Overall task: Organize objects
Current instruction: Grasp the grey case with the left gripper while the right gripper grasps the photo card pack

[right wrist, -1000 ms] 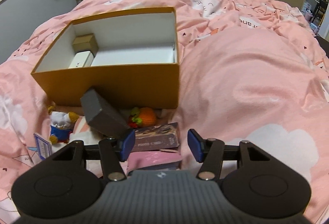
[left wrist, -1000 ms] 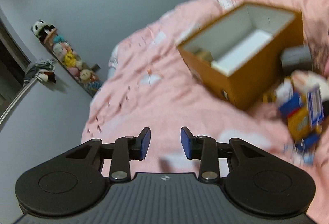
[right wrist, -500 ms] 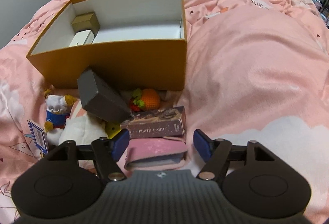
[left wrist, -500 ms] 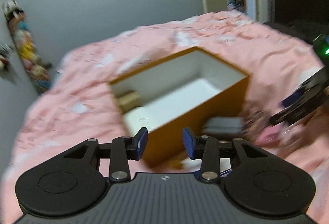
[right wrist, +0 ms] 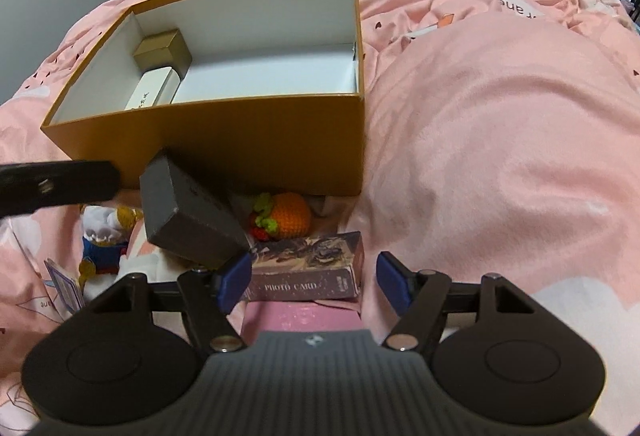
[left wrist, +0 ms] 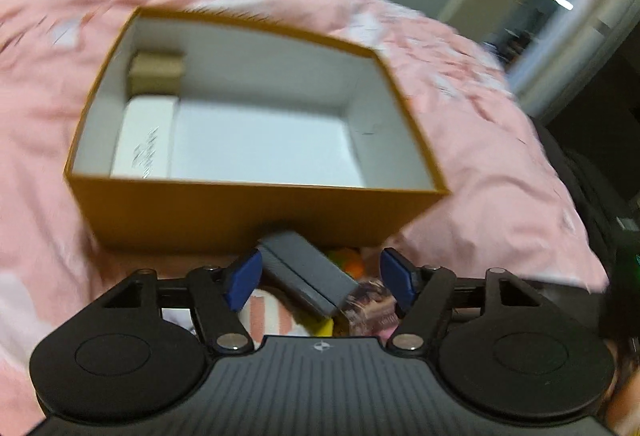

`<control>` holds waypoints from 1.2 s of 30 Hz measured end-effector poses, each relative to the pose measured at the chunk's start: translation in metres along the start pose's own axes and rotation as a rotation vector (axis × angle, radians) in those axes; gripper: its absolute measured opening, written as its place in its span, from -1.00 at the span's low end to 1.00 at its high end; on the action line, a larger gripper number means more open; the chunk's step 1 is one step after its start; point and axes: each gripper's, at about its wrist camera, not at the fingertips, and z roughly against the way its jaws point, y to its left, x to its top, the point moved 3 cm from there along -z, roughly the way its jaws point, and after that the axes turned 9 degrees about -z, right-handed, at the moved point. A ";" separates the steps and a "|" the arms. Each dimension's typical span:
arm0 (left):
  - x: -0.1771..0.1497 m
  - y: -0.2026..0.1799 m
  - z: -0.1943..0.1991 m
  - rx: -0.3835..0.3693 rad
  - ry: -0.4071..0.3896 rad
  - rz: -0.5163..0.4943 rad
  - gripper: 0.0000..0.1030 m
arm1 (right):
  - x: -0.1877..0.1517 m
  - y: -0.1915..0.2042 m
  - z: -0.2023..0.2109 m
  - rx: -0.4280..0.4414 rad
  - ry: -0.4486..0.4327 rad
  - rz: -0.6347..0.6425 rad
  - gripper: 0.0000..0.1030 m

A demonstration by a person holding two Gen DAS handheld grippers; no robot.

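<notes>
1. The step in hand, as I judge it, is the reach for the next loose thing. Both grippers hover over the pile at the 6 o'clock side of the open orange cardboard box [right wrist: 224,152], on the pink bed cover [right wrist: 500,156].
2. The left gripper [left wrist: 320,278] has its jaws wide apart and holds nothing. The dark grey rectangular box [left wrist: 306,270] lies between its blue pads but touches neither, as far as the blurred view shows.
3. The right gripper [right wrist: 314,284] is also open and empty. The flat purple "PHOTO CARD" box [right wrist: 308,268] sits between its pads.
4. The grey box leans on the front wall of the orange box. In the right wrist view its long axis runs from 10 o'clock to 4 o'clock, with the upper end raised and tilted.
5. The photo card box lies flat, long axis from 9 to 3 o'clock, printed edge toward the gripper.
6. Inside the orange box, a small gold cardboard box [right wrist: 164,50] and a white oblong case [right wrist: 152,92] already stand at the 9 o'clock wall.
7. The next move probably calls for closing across the short side of the grey box, then lifting it over the wall.
</notes>
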 end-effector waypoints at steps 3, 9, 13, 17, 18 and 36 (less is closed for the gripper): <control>0.001 0.005 -0.014 0.002 0.038 0.096 0.56 | 0.002 -0.002 -0.006 0.008 0.020 -0.009 0.36; 0.004 0.006 -0.037 -0.014 0.088 0.179 0.58 | 0.007 -0.022 -0.019 0.054 0.094 -0.143 0.29; 0.004 0.008 -0.046 0.007 0.106 0.208 0.59 | 0.007 -0.039 -0.032 0.085 0.154 -0.255 0.21; -0.002 0.013 -0.057 -0.016 0.161 0.239 0.37 | 0.005 -0.048 -0.050 0.161 0.221 -0.355 0.23; -0.004 0.014 -0.059 -0.016 0.163 0.238 0.35 | 0.005 -0.048 -0.053 0.161 0.229 -0.369 0.26; -0.012 0.012 -0.013 -0.028 0.081 0.076 -0.17 | 0.014 0.031 0.005 0.222 -0.016 -0.025 -0.51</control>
